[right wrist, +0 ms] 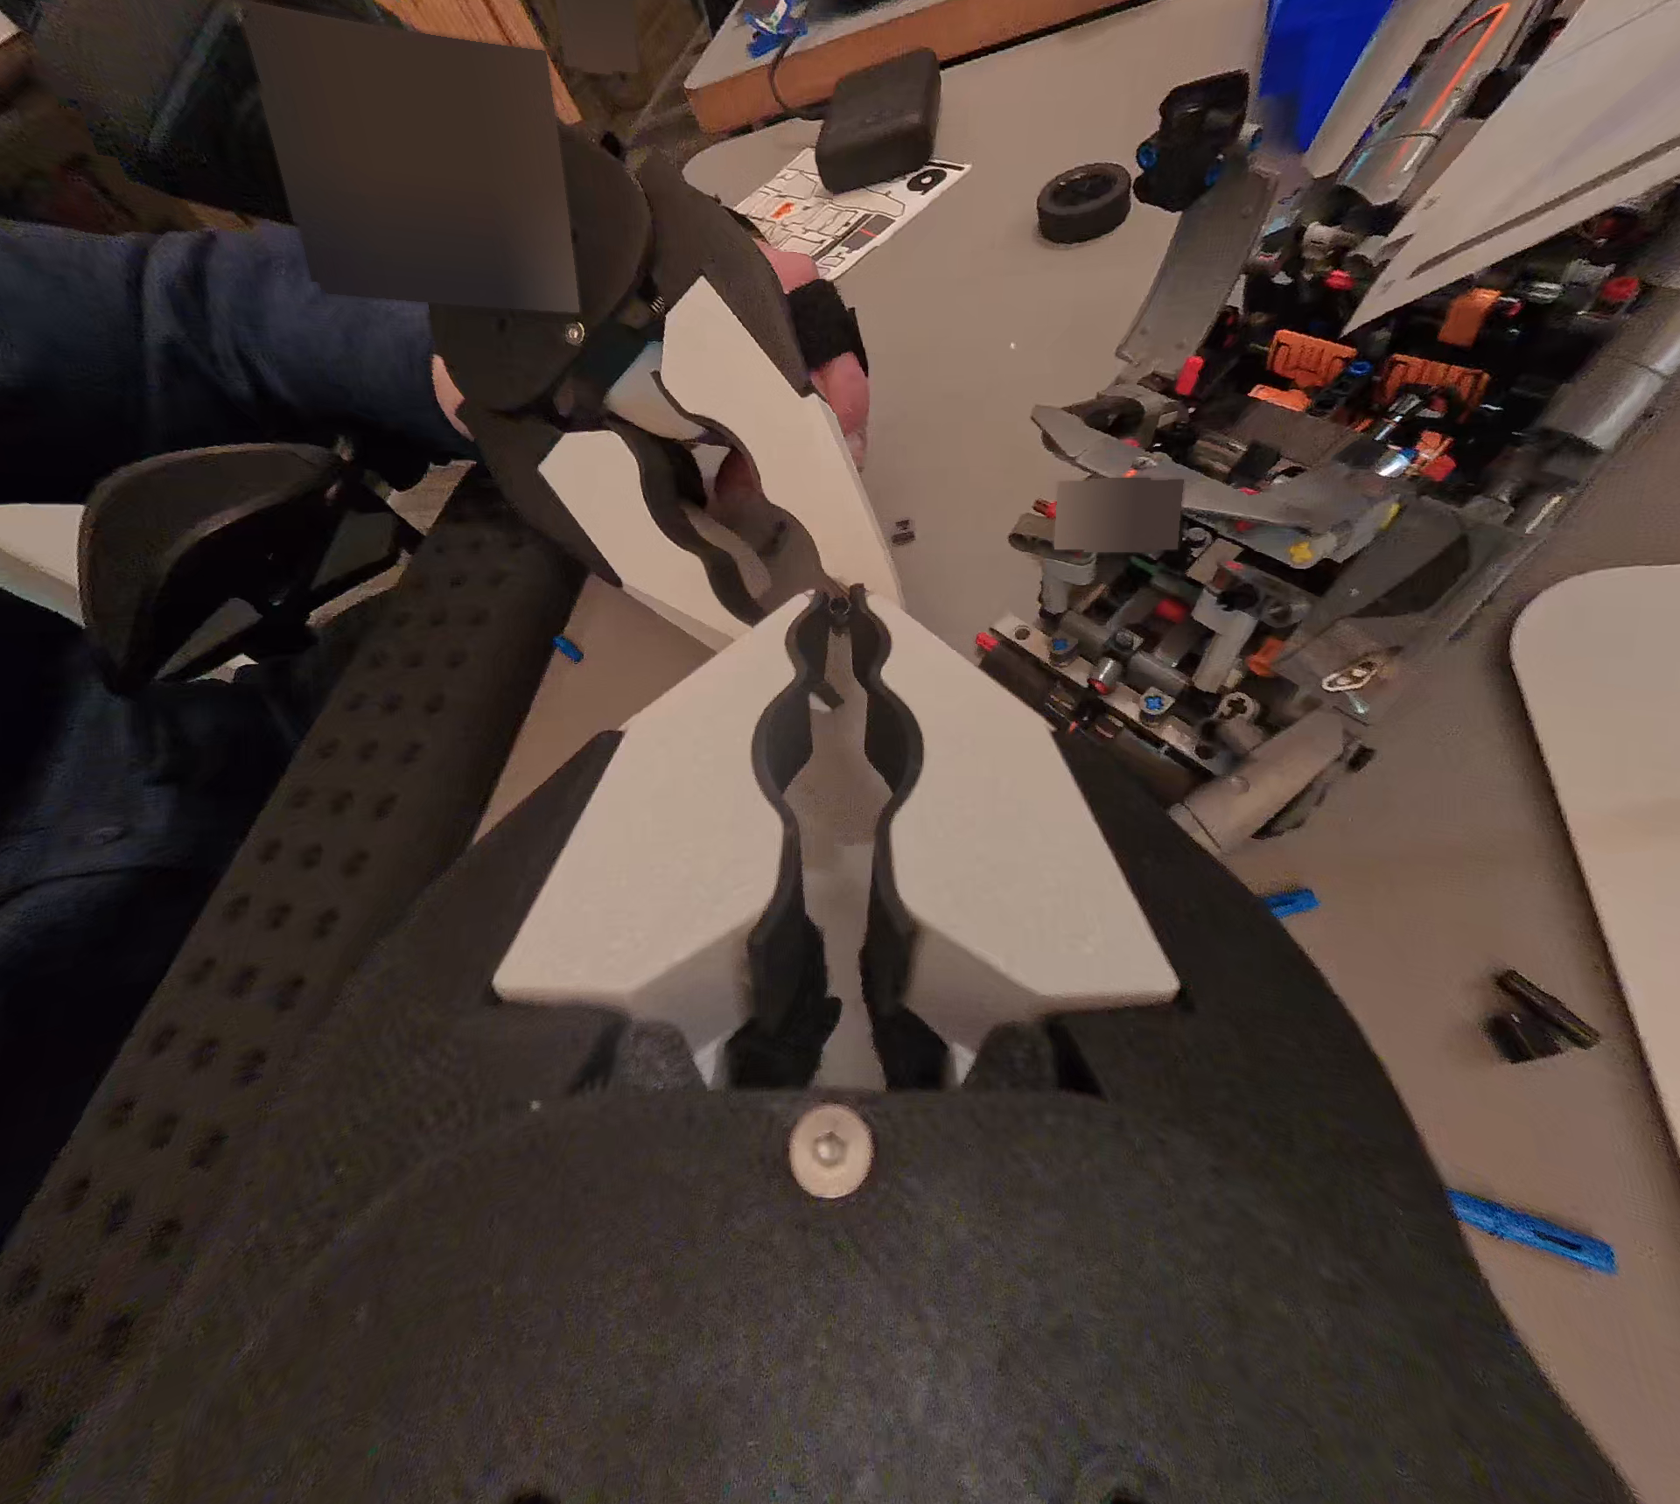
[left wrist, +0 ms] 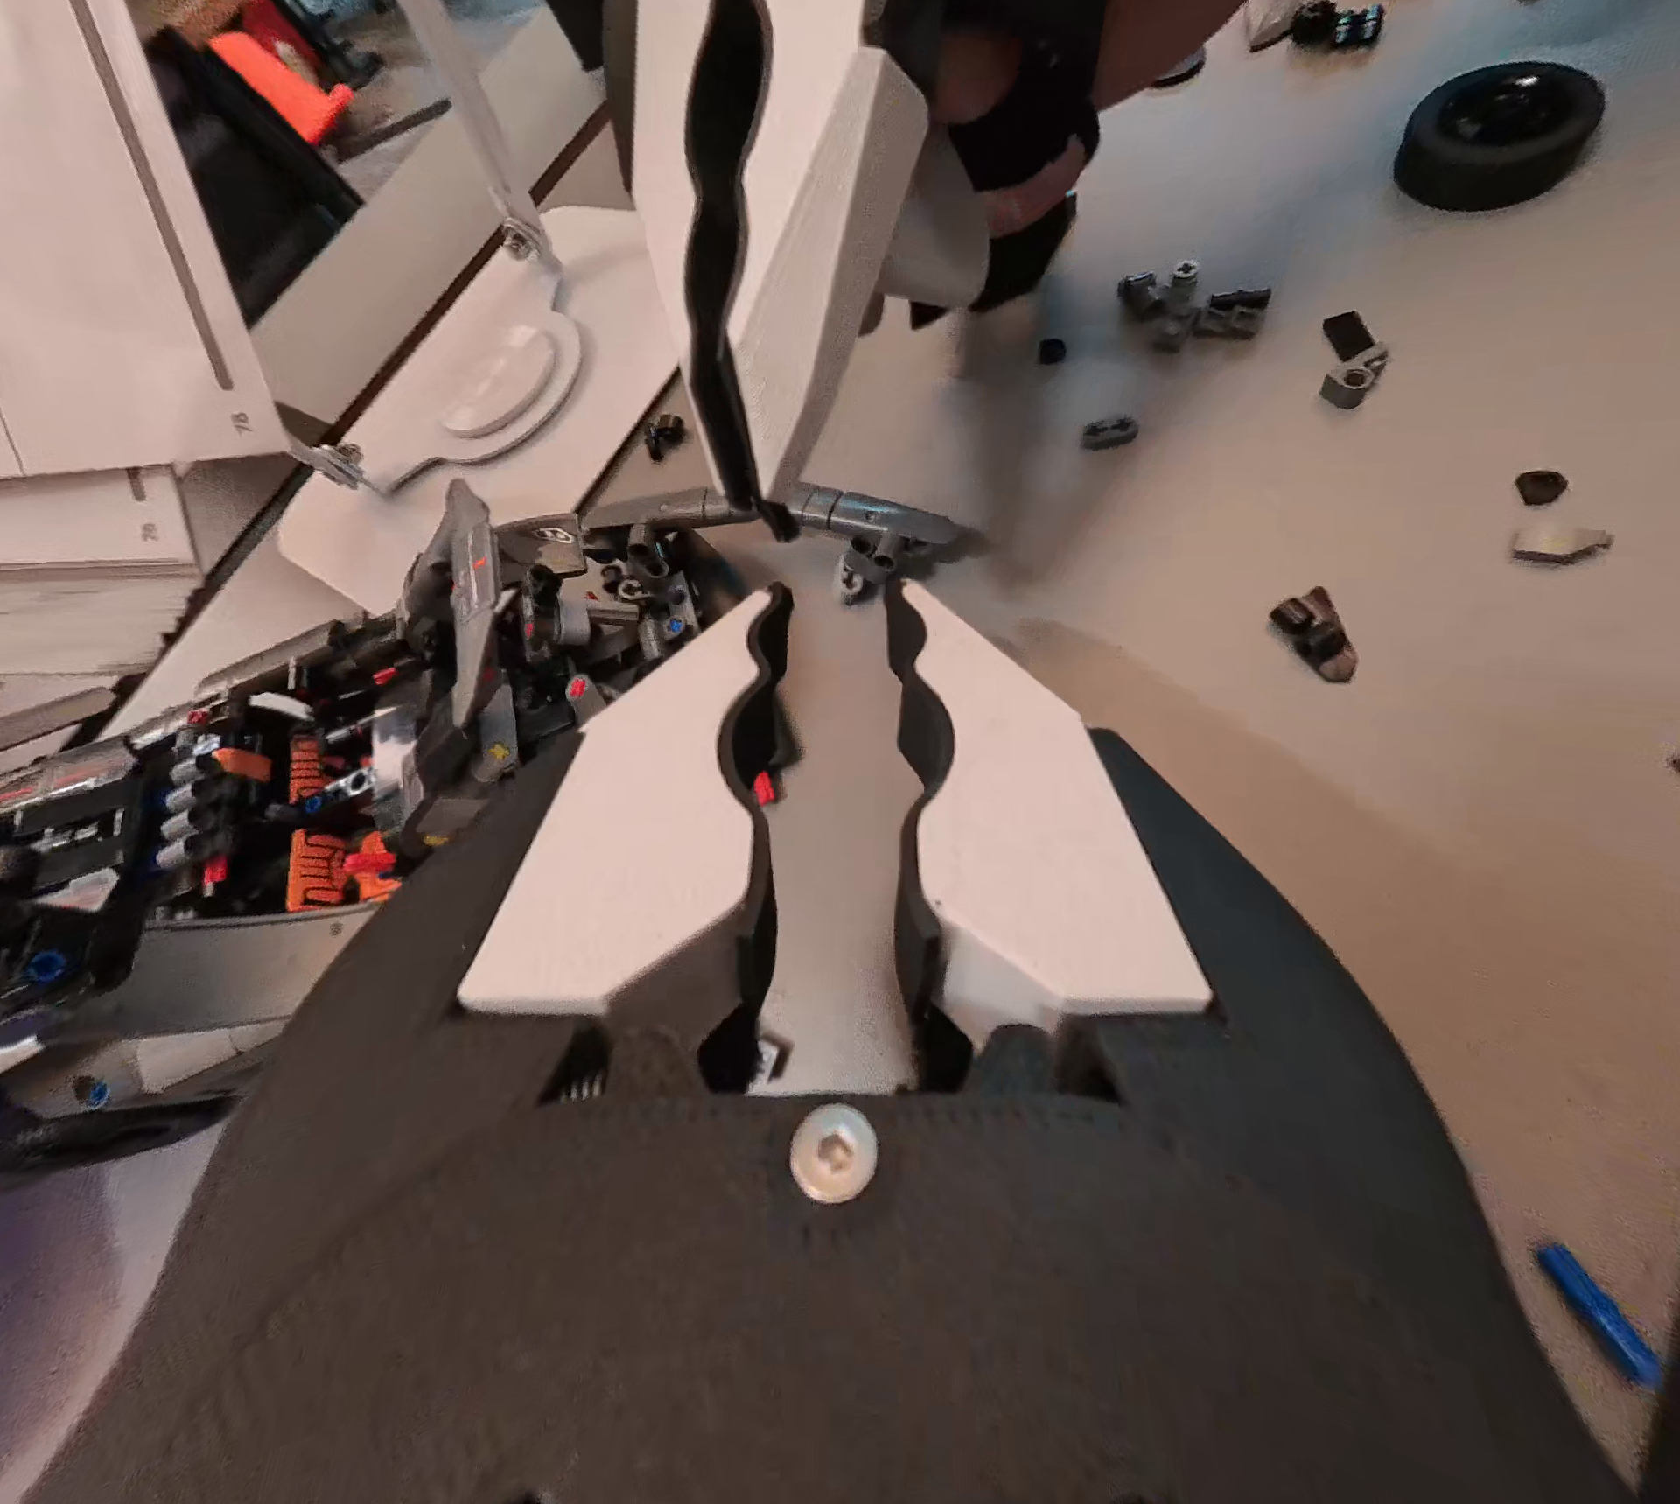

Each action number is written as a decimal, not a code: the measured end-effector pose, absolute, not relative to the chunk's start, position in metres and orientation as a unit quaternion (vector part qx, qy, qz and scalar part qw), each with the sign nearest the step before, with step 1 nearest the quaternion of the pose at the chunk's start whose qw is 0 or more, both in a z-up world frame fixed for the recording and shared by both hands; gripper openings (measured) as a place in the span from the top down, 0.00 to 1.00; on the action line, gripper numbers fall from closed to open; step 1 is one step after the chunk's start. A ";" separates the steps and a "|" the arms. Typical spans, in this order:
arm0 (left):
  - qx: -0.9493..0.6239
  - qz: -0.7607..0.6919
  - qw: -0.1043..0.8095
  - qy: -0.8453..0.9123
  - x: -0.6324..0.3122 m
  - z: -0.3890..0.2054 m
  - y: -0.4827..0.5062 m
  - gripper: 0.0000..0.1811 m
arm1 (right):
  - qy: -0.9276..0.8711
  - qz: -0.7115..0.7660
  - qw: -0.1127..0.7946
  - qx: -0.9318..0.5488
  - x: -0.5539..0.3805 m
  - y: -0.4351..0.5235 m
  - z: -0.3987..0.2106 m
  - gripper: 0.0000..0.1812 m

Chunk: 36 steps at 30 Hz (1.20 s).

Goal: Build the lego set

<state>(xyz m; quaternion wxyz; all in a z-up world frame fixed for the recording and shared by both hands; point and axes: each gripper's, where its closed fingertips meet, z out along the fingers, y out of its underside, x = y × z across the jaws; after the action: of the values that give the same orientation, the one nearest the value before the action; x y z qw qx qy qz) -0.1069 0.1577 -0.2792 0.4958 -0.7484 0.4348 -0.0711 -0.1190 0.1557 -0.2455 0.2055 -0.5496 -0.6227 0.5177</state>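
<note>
Both grippers: white wedge fingers (left wrist: 655, 806) w/ wavy black pads, black textured body, silver screw (left wrist: 833, 1153).

Left wrist view: left gripper (left wrist: 841, 597) sits low-centre over the table (left wrist: 1364, 824), nothing btwn its fingers. Right gripper (left wrist: 764, 519) comes in from above, tips just ahead of it, closed on a small pin (left wrist: 780, 526). Car model (left wrist: 364, 733) lies to the left. Curved panel piece (left wrist: 873, 519) lies just behind the tips. Loose connectors (left wrist: 1191, 306) sit further back right; tyre (left wrist: 1500, 133) far right rear.

Right wrist view: model (right wrist: 1273, 551) to the right, sticker sheet (right wrist: 845, 215) behind centre, second tyre (right wrist: 1084, 201) right of the sheet.
</note>
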 end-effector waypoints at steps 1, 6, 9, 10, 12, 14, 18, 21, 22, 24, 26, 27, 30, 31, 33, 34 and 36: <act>-0.747 -0.061 0.502 0.433 -0.106 -0.278 0.159 0.90 | -0.623 0.518 0.205 -0.548 -0.119 0.154 -0.246 0.99; -0.743 -0.045 0.514 0.426 -0.107 -0.275 0.162 0.97 | -0.634 0.518 0.205 -0.537 -0.121 0.145 -0.248 0.99; -0.735 -0.034 0.520 0.434 -0.107 -0.274 0.162 0.99 | -0.639 0.514 0.208 -0.532 -0.121 0.144 -0.247 0.99; -0.734 -0.030 0.521 0.435 -0.107 -0.273 0.162 1.00 | -0.641 0.513 0.209 -0.531 -0.120 0.144 -0.247 0.99; -0.731 -0.025 0.523 0.438 -0.108 -0.273 0.163 1.00 | -0.646 0.507 0.208 -0.532 -0.119 0.145 -0.248 0.99; -0.730 -0.018 0.522 0.441 -0.109 -0.274 0.163 1.00 | -0.652 0.501 0.209 -0.530 -0.118 0.145 -0.249 0.99; -0.725 -0.016 0.525 0.445 -0.110 -0.271 0.162 1.00 | -0.662 0.489 0.213 -0.526 -0.116 0.146 -0.251 0.99; -0.723 -0.020 0.528 0.445 -0.110 -0.269 0.161 1.00 | -0.667 0.483 0.213 -0.526 -0.115 0.147 -0.252 0.99; -0.723 -0.019 0.529 0.444 -0.111 -0.269 0.162 1.00 | -0.668 0.481 0.214 -0.526 -0.116 0.147 -0.253 0.99; -0.722 -0.018 0.530 0.444 -0.111 -0.269 0.162 1.00 | -0.670 0.478 0.215 -0.526 -0.116 0.146 -0.253 0.99; -0.717 0.002 0.538 0.442 -0.113 -0.267 0.164 0.98 | -0.668 0.477 0.215 -0.529 -0.115 0.148 -0.254 0.99; -0.713 0.015 0.542 0.445 -0.113 -0.265 0.165 0.97 | -0.668 0.477 0.212 -0.531 -0.115 0.148 -0.254 0.99; -0.699 0.047 0.535 0.472 -0.108 -0.267 0.162 0.97 | -0.670 0.473 0.207 -0.533 -0.115 0.147 -0.257 0.99; -0.696 0.065 0.531 0.480 -0.109 -0.269 0.163 0.99 | -0.672 0.470 0.205 -0.534 -0.115 0.146 -0.259 0.99; -0.690 0.082 0.526 0.491 -0.110 -0.272 0.162 1.00 | -0.675 0.464 0.204 -0.536 -0.115 0.145 -0.261 0.99; -0.689 0.084 0.523 0.495 -0.110 -0.273 0.162 1.00 | -0.678 0.459 0.204 -0.537 -0.115 0.145 -0.263 0.99; -0.690 0.091 0.516 0.500 -0.111 -0.276 0.162 1.00 | -0.685 0.446 0.210 -0.536 -0.116 0.146 -0.265 0.99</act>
<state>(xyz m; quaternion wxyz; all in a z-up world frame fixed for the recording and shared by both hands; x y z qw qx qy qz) -0.1109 0.1622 -0.2755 0.5164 -0.6896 0.4995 0.0910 -0.1157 0.1457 -0.2651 0.2101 -0.5361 -0.6854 0.4457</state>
